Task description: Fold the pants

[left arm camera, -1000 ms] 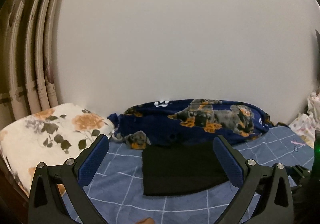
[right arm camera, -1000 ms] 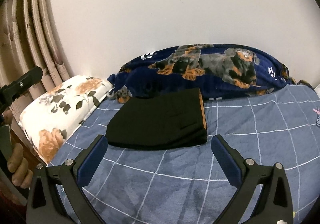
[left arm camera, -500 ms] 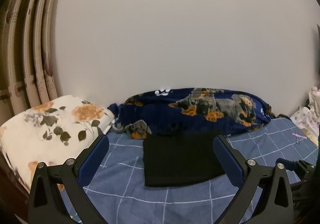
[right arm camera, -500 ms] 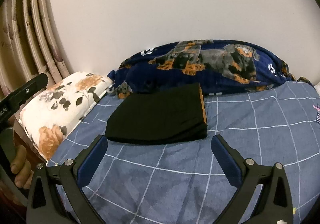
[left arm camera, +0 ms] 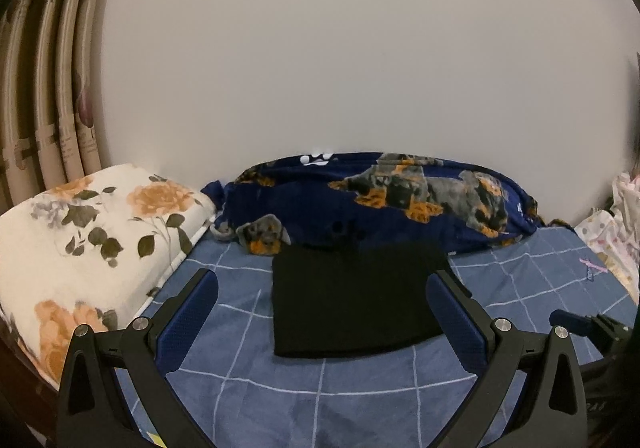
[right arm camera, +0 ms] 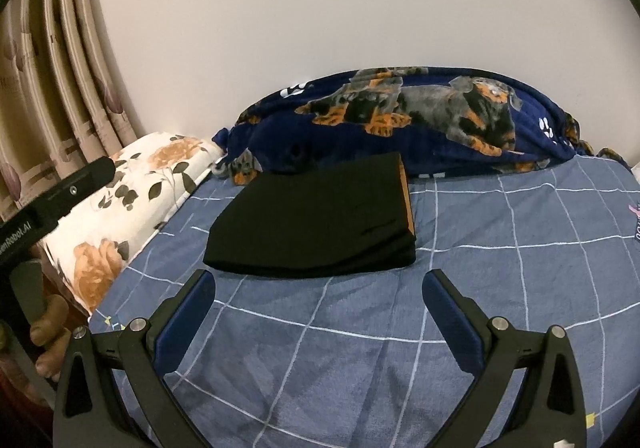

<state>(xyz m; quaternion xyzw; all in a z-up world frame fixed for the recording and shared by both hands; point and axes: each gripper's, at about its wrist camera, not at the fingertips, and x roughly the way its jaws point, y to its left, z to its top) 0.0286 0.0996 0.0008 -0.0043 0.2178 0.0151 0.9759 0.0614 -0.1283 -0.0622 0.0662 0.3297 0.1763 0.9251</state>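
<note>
Right wrist view: folded black pants [right arm camera: 316,219] are lying on the blue checked bed [right arm camera: 520,268], just before the dog-print blanket [right arm camera: 420,115]; right gripper [right arm camera: 318,312] and left gripper [left arm camera: 322,318] are both hovering, jaws spread apart, empty.

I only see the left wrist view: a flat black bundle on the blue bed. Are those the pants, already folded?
Observer: Looks so. The right wrist view shows the pants stacked in layers at their near right corner.
Visitor: Anything coloured on them?
Observer: An orange strip runs along their right edge.
Visitor: Is the other tool holding them?
Observer: No. The right gripper has its fingers open above the sheet, just short of the pants.
</note>
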